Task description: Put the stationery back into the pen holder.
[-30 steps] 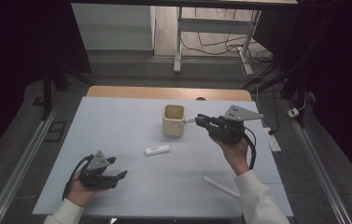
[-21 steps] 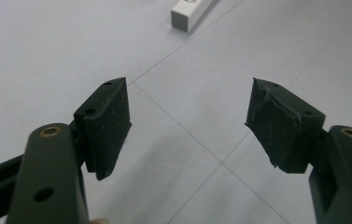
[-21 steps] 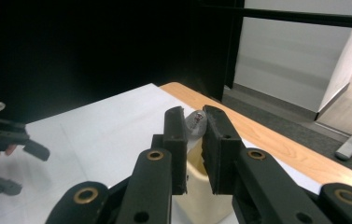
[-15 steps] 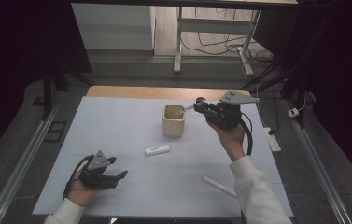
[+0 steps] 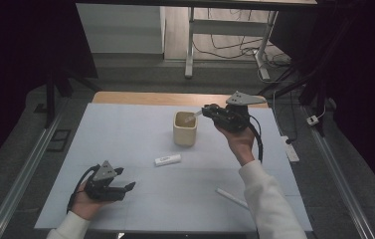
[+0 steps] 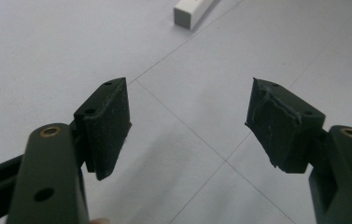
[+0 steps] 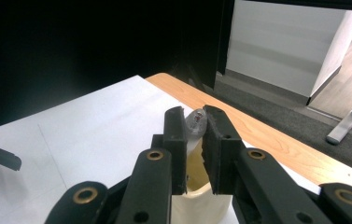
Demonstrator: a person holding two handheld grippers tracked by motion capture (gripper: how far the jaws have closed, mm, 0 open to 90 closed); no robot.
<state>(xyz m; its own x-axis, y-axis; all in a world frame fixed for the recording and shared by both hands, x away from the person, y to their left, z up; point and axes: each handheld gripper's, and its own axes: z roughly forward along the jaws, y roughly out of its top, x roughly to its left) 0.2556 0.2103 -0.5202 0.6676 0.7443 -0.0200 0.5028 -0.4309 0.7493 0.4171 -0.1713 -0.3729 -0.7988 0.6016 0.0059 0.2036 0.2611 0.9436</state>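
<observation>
Right gripper [image 5: 201, 112] is closed on a small translucent object [image 7: 196, 122], held over the cream cup [image 5: 184, 128] near the worktop's [image 5: 125, 129] far edge. Released off-centre, it could miss the cup. Left gripper [image 5: 125, 188] is held open near the front-left corner.

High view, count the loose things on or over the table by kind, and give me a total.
Cream cup: 1
White eraser-like block: 1
White stick lying on the table: 1
Clear-tipped stick in the right claw above the cup: 1
Total: 4
</observation>
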